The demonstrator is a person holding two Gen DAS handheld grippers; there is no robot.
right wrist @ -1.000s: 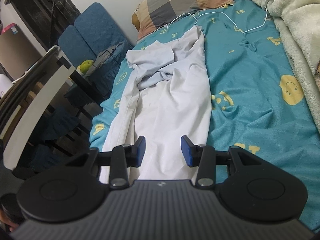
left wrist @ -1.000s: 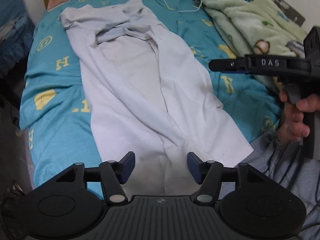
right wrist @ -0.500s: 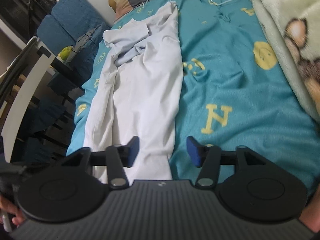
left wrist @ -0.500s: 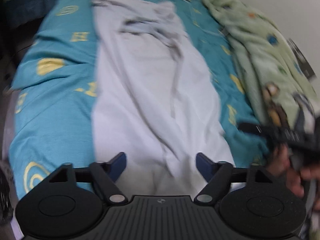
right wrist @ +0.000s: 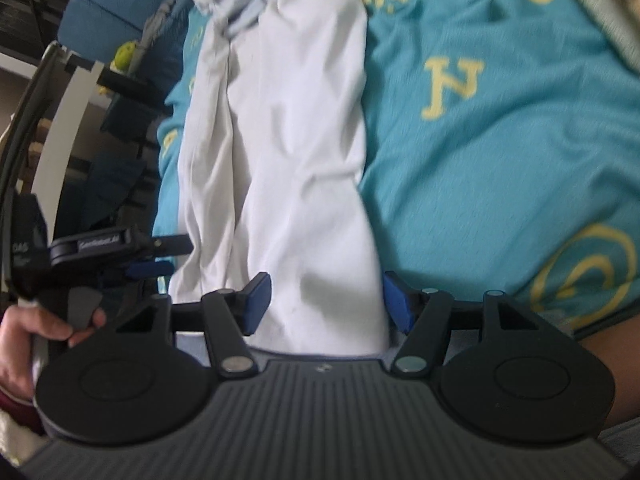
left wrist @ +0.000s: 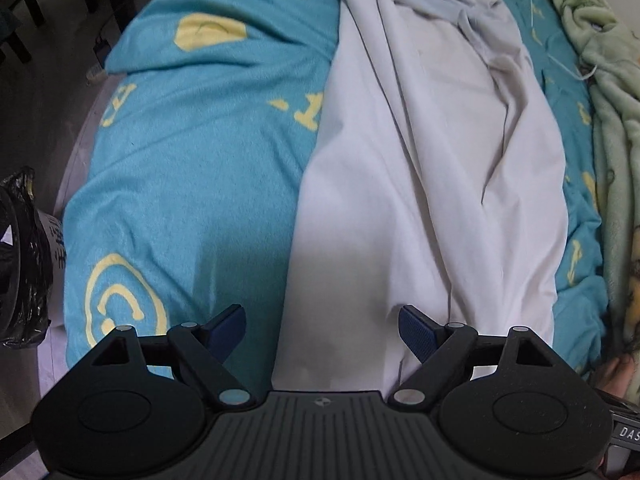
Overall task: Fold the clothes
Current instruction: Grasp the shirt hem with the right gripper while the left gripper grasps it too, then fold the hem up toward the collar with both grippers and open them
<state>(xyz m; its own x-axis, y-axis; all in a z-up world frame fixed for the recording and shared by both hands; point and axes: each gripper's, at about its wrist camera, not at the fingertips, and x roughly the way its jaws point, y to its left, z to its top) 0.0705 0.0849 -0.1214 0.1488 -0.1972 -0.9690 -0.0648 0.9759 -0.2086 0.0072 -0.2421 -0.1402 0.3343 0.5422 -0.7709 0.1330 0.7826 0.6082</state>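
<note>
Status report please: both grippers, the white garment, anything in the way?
Left hand-held gripper open, right hand-held gripper open, both at the near hem. Long white cotton garment lengthwise on teal patterned bedsheet, ungrasped. Nothing in the way.

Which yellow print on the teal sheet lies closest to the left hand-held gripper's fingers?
The round spiral face print, just beyond the left hand-held gripper; the letter prints lie farther up the teal sheet.
</note>
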